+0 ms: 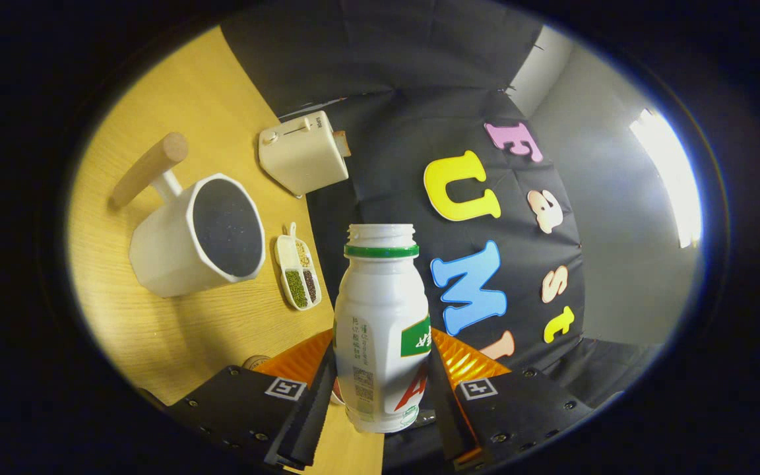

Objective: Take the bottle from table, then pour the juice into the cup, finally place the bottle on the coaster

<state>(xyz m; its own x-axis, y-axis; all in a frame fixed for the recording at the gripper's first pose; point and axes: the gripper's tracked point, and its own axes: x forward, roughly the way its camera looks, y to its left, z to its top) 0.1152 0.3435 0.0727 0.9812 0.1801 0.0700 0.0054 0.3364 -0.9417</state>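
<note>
Now, taking the bottle (pixel 381 330) as your landmark and reading left to right: farthest to its left on the wooden tabletop (pixel 175 330) stands the white cup (pixel 189 241) with its dark inside and a wooden handle (pixel 149 168) sticking out on the side away from the bottle. Between the cup and the bottle lies a small white dish (pixel 297 267) split into compartments of green, dark and pale grains. Beyond that dish, farther from you than the bottle's mouth, sits a cream toaster (pixel 304 155) at the tabletop's far edge. The bottle itself is white with a green ring under its open, uncapped neck, and you have it pinched in the tongs (pixel 380 386), one black finger (pixel 317 396) pressing its left side and the other its right, low on the body. It looks raised off the tabletop, and the whole view is tilted. Just left of the bottle's base, a small round rim (pixel 256 361) peeks past the left finger; you cannot tell what it is.
</note>
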